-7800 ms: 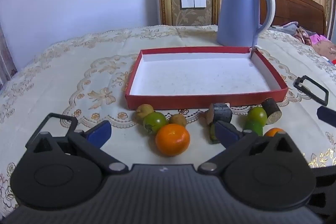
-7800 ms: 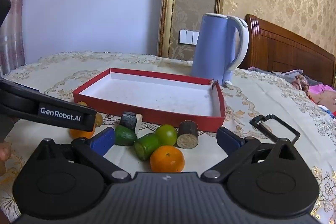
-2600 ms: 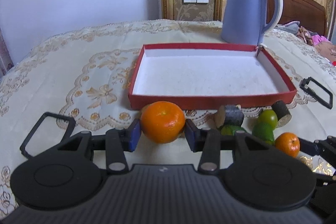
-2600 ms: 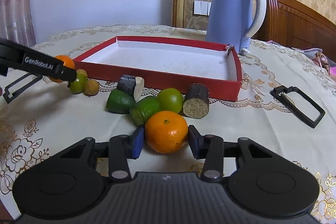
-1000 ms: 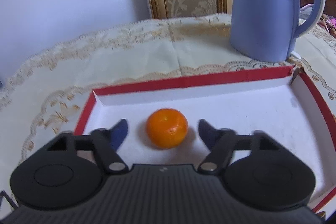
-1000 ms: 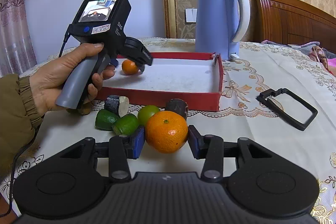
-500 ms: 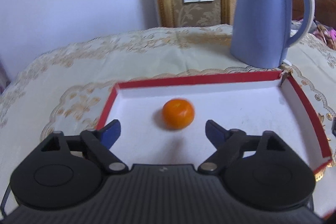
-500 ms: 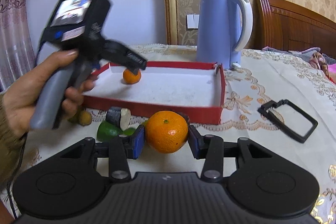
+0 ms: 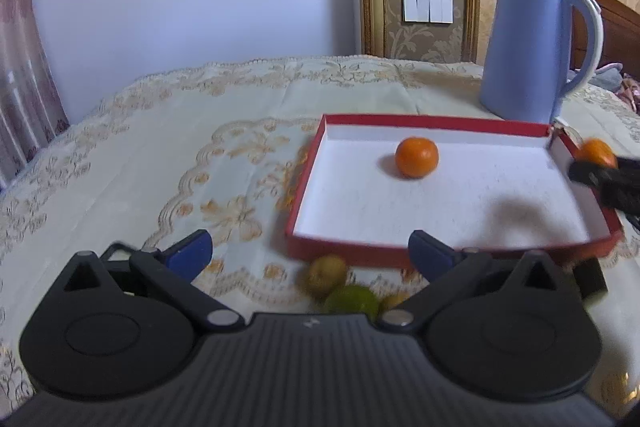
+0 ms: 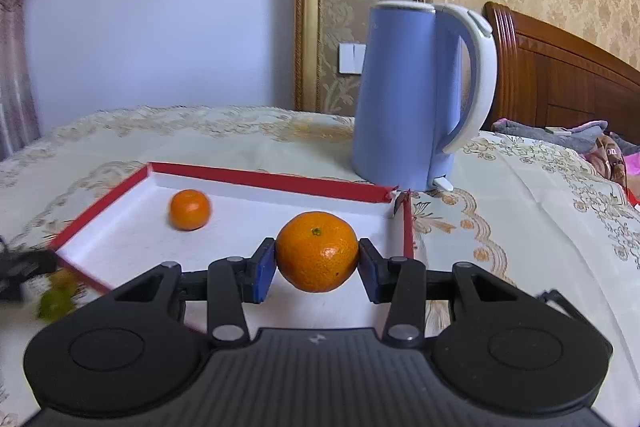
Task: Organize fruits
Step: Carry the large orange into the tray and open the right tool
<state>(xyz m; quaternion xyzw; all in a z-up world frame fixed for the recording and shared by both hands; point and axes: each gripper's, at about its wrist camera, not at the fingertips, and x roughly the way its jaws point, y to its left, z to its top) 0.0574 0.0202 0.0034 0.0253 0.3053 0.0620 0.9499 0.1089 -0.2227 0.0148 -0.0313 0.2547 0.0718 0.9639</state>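
My right tongs (image 10: 317,269) clamp an orange (image 10: 317,251); my left tongs (image 9: 310,253), just opening, hold nothing; no legible writing.

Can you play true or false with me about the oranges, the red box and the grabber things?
1. One orange lies inside the red box. True.
2. The right gripper is empty. False: it is shut on a second orange, held above the box.
3. The left gripper is open with nothing between its pads. True: its jaws have just been opening.
4. The blue kettle stands inside the red box. False: it stands on the tablecloth behind the box's far corner.
5. All the fruit is in the box already. False: a green fruit and small yellowish fruits lie on the tablecloth in front of the box.
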